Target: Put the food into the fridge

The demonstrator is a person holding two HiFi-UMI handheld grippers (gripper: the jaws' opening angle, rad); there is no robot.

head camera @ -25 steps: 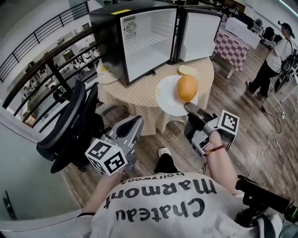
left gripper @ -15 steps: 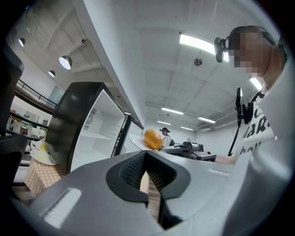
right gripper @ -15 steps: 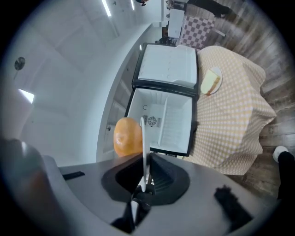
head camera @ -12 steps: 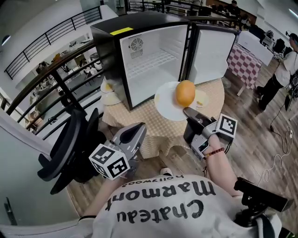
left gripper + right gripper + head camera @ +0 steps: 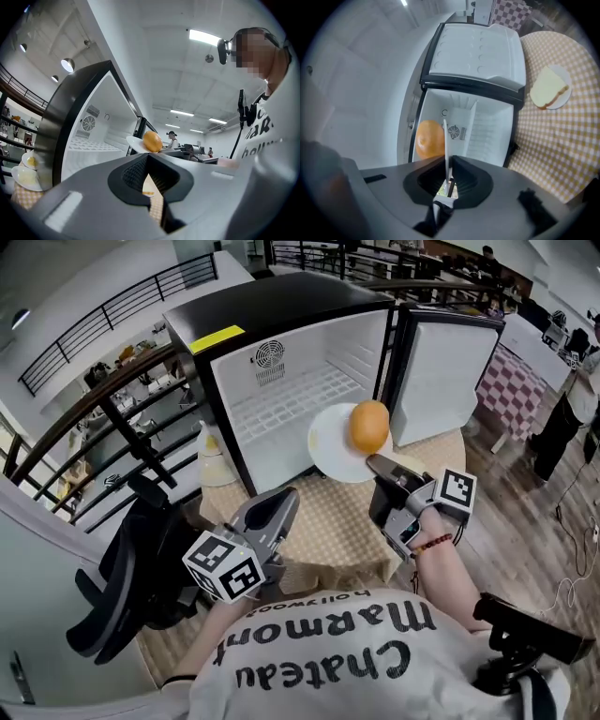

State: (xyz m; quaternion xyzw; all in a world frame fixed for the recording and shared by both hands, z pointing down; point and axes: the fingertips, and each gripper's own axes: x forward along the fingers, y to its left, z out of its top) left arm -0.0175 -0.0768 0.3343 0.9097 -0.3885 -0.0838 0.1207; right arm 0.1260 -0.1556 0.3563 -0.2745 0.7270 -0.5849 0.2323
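A black mini fridge (image 5: pixel 281 310) stands open on the checked table (image 5: pixel 328 531), its door (image 5: pixel 441 376) swung to the right. My right gripper (image 5: pixel 377 463) is shut on the rim of a white plate (image 5: pixel 328 446) that carries an orange (image 5: pixel 369 426), held level just in front of the fridge's white inside. In the right gripper view the plate (image 5: pixel 445 136) runs edge-on between the jaws, with the orange (image 5: pixel 430 139) to its left. My left gripper (image 5: pixel 284 505) hovers low over the table's near side, shut and empty; its own view shows its tips (image 5: pixel 147 157) meeting.
A slice of bread on a small plate (image 5: pixel 548 86) lies on the table right of the fridge. Stacked plates with something yellow (image 5: pixel 214 465) sit left of it. A black office chair (image 5: pixel 141 568) and a railing (image 5: pixel 122 418) are at my left; a person (image 5: pixel 577 399) stands far right.
Both grippers have come closer to the fridge. The plate with the orange, earlier over the table, now hangs in front of the fridge opening. Neither grip has altered.
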